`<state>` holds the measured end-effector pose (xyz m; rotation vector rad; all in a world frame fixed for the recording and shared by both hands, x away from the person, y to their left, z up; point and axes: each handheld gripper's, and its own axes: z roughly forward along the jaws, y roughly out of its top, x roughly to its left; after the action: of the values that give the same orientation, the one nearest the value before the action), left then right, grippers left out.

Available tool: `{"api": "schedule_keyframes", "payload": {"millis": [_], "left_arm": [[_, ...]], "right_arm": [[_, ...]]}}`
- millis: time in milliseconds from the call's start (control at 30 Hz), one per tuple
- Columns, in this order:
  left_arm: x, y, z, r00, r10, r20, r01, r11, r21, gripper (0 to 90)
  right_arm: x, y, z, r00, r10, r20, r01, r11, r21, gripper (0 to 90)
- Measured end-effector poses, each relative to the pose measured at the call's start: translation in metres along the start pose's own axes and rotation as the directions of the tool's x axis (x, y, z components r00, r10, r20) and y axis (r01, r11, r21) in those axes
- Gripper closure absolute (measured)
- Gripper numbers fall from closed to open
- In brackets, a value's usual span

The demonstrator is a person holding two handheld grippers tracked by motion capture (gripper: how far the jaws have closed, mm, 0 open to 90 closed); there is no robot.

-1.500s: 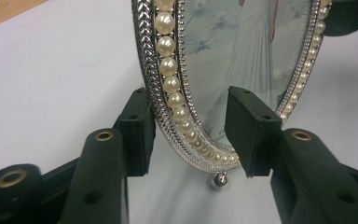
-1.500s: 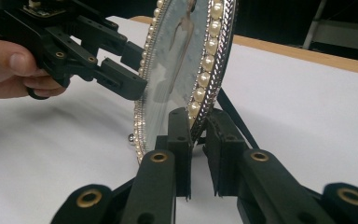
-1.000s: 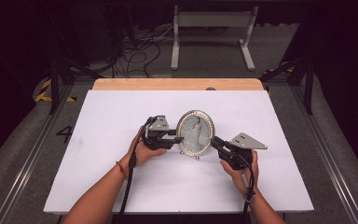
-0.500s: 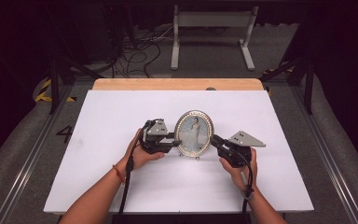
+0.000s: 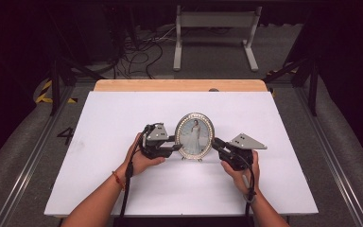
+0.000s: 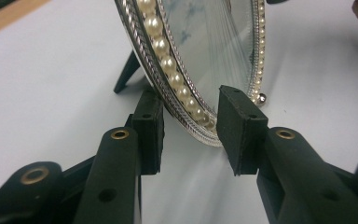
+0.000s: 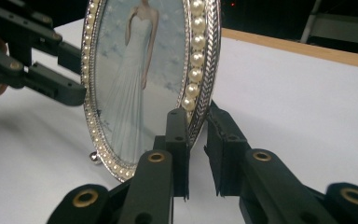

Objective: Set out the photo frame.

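Upright, oval frame (image 5: 194,136) (pearl-rimmed): left gripper (image 6: 191,119) straddles rim loosely; right gripper (image 7: 196,140) clamps rim.

The left gripper (image 6: 189,133) straddles the pearl-rimmed oval frame (image 6: 177,86) (jaws apart, front pad clear)

White table (image 5: 123,118), wooden edge (image 5: 179,85), grey floor (image 5: 23,142), cables (image 5: 142,47)

one oval pearl-rimmed picture frame (image 5: 194,136) stood on one white table (image 5: 113,123), two grippers, left gripper (image 5: 174,143) and right gripper (image 5: 216,144), two hands
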<state>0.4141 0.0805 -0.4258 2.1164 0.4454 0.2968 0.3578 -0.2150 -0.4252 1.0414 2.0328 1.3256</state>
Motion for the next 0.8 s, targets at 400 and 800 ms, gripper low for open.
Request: {"api": "schedule_keyframes", "payload": {"millis": [400, 800], "left_arm": [[0.0042, -0.0057, -0.0049, 0.9995, -0.023, 0.02, 0.023, 0.9993, -0.029, 70.4], [-0.0008, -0.0052, -0.0027, 1.0, 0.007, 0.006, -0.007, 1.0, 0.003, 69.5]], "right_arm": [[-0.0069, -0.0023, 0.0004, 0.9991, 0.033, -0.027, -0.033, 0.9994, 0.012, 78.8], [-0.008, -0.0019, 0.0034, 0.9988, 0.031, -0.038, -0.03, 0.9994, 0.017, 81.2]]}}
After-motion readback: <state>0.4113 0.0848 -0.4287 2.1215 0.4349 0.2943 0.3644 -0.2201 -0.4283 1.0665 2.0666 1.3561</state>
